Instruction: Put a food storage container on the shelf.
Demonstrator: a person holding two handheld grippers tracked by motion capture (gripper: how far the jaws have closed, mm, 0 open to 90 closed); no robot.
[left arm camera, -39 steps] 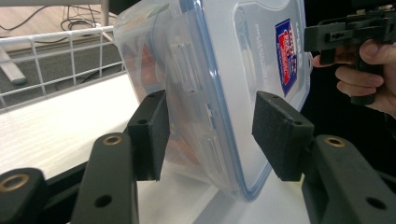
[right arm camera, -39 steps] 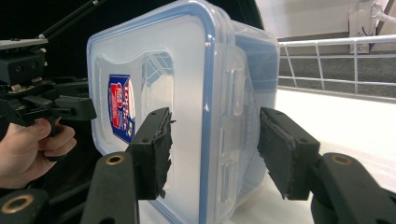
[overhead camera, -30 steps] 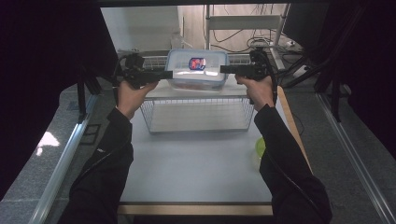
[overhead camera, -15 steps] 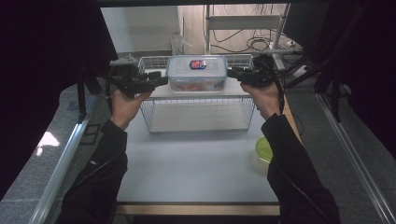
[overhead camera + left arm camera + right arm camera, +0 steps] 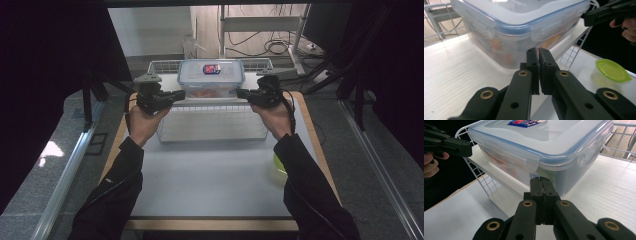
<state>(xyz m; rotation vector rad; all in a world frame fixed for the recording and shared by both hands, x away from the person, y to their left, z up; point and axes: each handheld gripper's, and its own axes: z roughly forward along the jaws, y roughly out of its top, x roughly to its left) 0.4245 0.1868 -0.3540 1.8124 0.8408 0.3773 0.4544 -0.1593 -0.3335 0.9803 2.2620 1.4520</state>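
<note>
Beside container point(image 5: 211, 77), closed tongs point(image 5: 178, 95), seemingly apart

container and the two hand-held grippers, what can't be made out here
- Contents of the container: high view too small, and in both gripper views the cloudy walls blur them to orange shapes.
- Lid label: cut off by the top edge in the right gripper view, too small in the high view.
- Green lid: partly hidden by the right sleeve in the high view.
- Whether the shut left hand-held gripper or right hand-held gripper touches the container: not clear.
</note>
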